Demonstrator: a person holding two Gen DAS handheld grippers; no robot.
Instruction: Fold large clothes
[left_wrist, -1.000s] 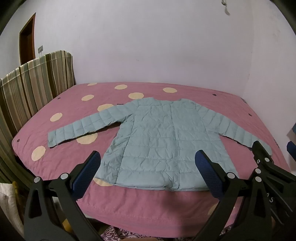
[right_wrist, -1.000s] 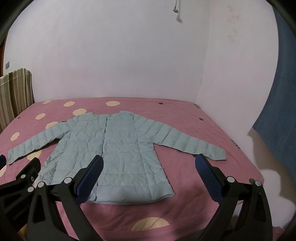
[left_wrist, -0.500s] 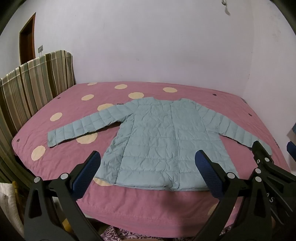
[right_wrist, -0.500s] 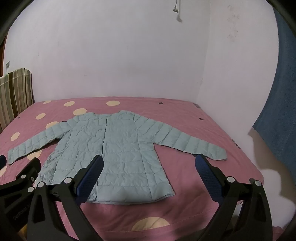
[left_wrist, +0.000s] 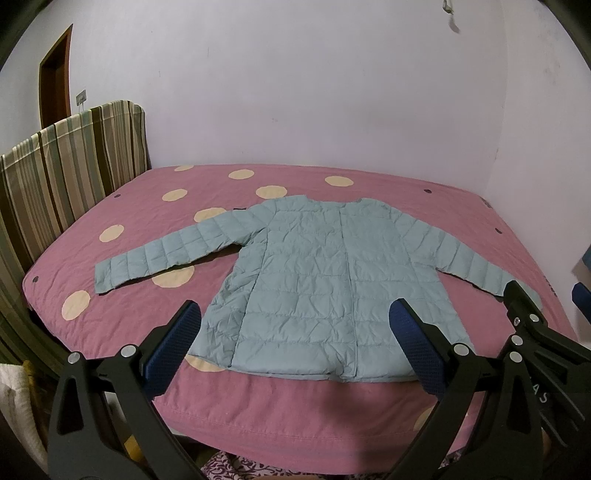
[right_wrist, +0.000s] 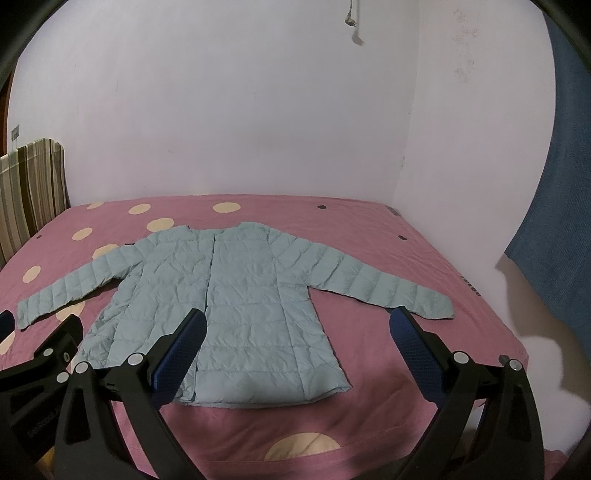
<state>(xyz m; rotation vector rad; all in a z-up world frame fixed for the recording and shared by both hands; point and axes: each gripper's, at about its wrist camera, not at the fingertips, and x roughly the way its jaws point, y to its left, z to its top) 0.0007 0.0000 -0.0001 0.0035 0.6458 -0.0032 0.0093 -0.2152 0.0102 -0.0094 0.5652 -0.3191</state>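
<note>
A pale blue quilted jacket lies flat on the bed, front up, closed, both sleeves spread out to the sides. It also shows in the right wrist view. My left gripper is open and empty, held above the bed's near edge in front of the jacket's hem. My right gripper is open and empty, also in front of the hem, toward the jacket's right side. Each gripper shows at the edge of the other's view.
The bed has a pink cover with cream dots. A striped headboard stands at the left. White walls close the far side and the right. A blue cloth hangs at the right.
</note>
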